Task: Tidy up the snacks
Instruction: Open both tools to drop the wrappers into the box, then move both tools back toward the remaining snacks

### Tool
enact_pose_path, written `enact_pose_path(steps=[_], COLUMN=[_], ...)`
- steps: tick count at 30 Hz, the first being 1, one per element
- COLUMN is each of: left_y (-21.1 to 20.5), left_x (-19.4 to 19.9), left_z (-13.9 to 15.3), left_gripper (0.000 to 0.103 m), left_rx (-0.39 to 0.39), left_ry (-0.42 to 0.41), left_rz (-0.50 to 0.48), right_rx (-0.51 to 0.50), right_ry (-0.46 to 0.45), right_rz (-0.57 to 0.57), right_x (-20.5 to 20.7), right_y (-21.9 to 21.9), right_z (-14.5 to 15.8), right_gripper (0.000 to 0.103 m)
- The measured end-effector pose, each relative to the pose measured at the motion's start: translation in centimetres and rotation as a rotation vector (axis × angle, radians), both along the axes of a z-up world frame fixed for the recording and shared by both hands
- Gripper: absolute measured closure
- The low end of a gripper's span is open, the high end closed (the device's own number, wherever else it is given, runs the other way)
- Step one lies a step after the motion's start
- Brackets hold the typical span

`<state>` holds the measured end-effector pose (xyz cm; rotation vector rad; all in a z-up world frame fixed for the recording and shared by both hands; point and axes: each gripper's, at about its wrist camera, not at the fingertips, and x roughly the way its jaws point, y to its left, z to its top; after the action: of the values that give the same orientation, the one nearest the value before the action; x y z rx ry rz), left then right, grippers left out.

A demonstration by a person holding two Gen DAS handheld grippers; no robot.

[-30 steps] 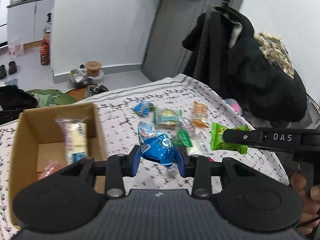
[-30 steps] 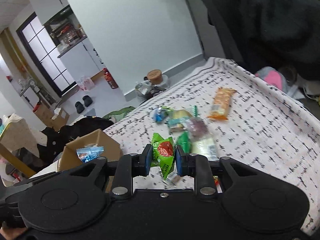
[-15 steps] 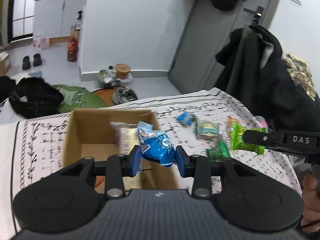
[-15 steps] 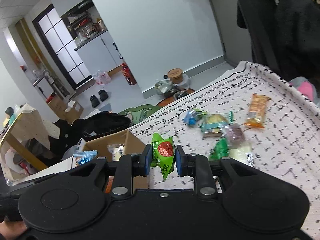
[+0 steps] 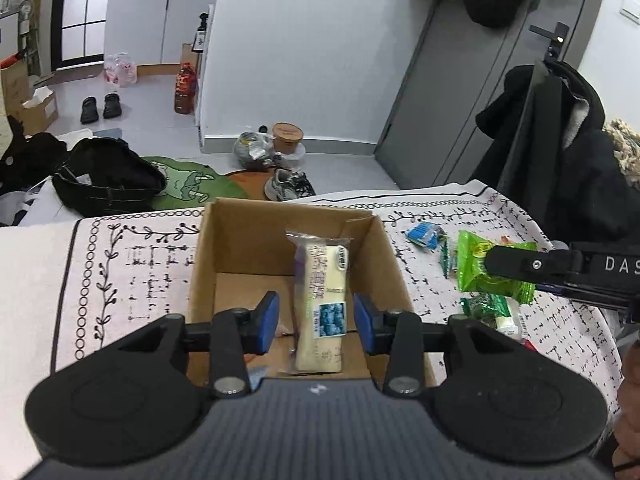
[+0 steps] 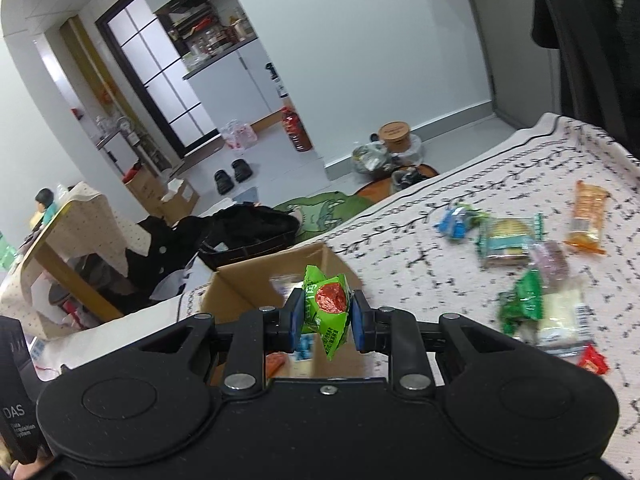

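The left gripper (image 5: 316,322) is opening, empty, above the cardboard box (image 5: 244,240); the right gripper (image 6: 325,322) pinches a green snack packet (image 6: 326,312), probably to drop it there.

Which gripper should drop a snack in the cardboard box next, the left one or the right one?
Right, probably. The right gripper is shut on the green snack packet, close to the cardboard box. The left gripper is over the box, jaws opening with nothing between them.

Black tool (image 5: 316,318), blue pads (image 5: 267,322), silver screws, "DAS" lettering
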<state>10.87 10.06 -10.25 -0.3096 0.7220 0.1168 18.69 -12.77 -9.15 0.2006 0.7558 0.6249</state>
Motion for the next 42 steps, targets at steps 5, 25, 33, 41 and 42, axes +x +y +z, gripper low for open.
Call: enact_pose_path(steps=[5,25,33,41,42], left_y=[0.4,-1.4,-4.0,-6.2,-6.5], left_x=[-0.4,0.2,0.3,0.9,1.0], left_z=[0.6,1.3,1.6,2.1,2.1], left_gripper=[0.054,0.019,0.000,0.000,0.000], left_rx=[-0.001,-0.001,0.038,0.030,0.031], left_ry=[0.000,0.035,0.022,0.010,0.011], left_rz=[0.017,0.026,-0.019,-0.074,-0.082], right_rx=[0.024,-0.001,-0.010,-0.017,-0.017], right_ry=[0.002,0.023,0.003,-0.029,-0.031], right_rz=[0.037,-0.082,-0.121,-0.148,-0.153], right_x=[0.0,0.1,-0.3,-0.7,-0.7], right_y=[1.6,-4.4,-7.7,-10.4,-10.9], right_z=[0.2,-0.7,-0.2,0.3,0.3], right_gripper=[0.079,0.032,0.019,0.005,0.004])
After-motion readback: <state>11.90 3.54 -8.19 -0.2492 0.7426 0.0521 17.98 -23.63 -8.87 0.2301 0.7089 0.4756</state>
